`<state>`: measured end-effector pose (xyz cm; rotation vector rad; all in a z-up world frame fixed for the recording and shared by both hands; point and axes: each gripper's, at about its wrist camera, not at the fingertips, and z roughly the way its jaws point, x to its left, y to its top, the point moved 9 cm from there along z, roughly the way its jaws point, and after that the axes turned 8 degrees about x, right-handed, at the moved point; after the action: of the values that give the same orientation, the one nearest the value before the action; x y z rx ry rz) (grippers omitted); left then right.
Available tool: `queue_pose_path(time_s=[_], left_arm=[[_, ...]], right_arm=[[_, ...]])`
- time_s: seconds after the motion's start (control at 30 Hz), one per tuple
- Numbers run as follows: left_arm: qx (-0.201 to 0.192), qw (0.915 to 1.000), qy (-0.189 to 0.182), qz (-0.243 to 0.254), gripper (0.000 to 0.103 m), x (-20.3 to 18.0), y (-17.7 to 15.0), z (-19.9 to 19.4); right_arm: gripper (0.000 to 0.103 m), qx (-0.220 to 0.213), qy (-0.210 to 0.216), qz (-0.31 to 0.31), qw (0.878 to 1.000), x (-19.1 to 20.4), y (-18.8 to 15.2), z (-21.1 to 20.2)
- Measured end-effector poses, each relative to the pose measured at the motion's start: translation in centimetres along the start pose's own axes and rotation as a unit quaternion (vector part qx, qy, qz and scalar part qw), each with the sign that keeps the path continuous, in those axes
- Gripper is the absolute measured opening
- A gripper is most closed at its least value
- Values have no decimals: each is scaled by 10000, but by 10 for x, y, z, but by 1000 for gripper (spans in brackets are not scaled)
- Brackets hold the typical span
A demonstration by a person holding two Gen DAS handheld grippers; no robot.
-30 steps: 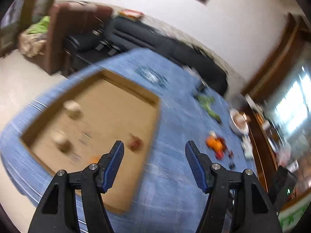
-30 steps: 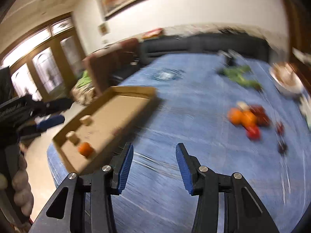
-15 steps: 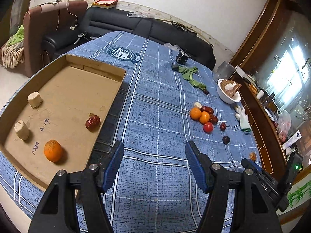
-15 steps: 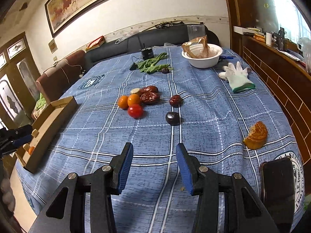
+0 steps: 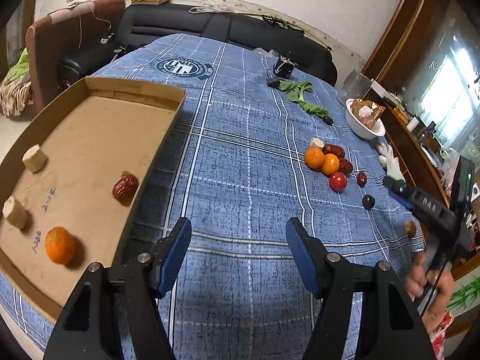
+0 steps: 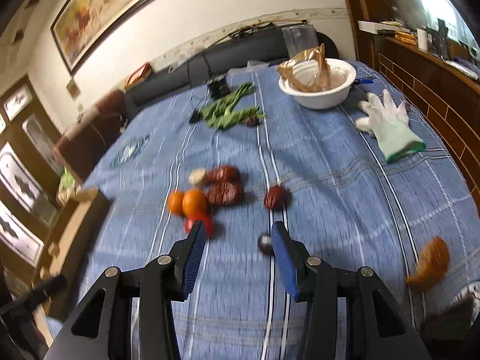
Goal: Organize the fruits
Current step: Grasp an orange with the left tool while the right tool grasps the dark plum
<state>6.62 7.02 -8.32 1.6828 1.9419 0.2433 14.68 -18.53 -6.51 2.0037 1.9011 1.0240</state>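
A cardboard tray (image 5: 144,88) on the blue tablecloth holds an orange (image 5: 59,245), a red date (image 5: 125,185) and two pale chunks (image 5: 34,158). A fruit cluster (image 5: 327,162) lies mid-table: two oranges (image 6: 187,201), a red tomato (image 6: 198,223), red dates (image 6: 224,192), a lone date (image 6: 274,197) and a dark plum (image 6: 264,243). My left gripper (image 5: 238,253) is open and empty, beside the tray. My right gripper (image 6: 238,247) is open and empty, just short of the tomato and plum. It also shows in the left wrist view (image 5: 426,205).
A white bowl (image 6: 318,90) with brown paper, a white glove (image 6: 390,126), green leaves (image 6: 231,111) and a small black device (image 6: 218,87) lie at the far side. A pastry piece (image 6: 429,262) sits near the right edge. A wooden cabinet (image 6: 432,84) borders the right.
My right gripper has moved forward and down toward the fruit cluster, which now looks larger and blurred. The left gripper has shifted only slightly, still over the cloth beside the tray.
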Motion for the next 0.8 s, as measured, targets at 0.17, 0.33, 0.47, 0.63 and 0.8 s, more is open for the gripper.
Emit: queue_pose_path(time_s=[0.17,0.33,0.47,0.63,0.8], left_arm=[[74,9998,-62,168,65,-12,12,16],[212,9989,-332,269,64,-38,35,42],[178,9978,-419,487,64,-66,61,70],[302,9955,-594,677,64,-91,81,108],[487,9920,-668,953,53,-107,87,137]], right_arm=[[42,-68,-59,-9,10000,-10,3,10],[42,108,-113,-235,9996,-8,-4,26],[42,250,-302,-437,9983,-5,-10,36],[42,257,-432,-479,9976,-9,-11,37],[41,307,-589,-451,9968,-16,-11,39]])
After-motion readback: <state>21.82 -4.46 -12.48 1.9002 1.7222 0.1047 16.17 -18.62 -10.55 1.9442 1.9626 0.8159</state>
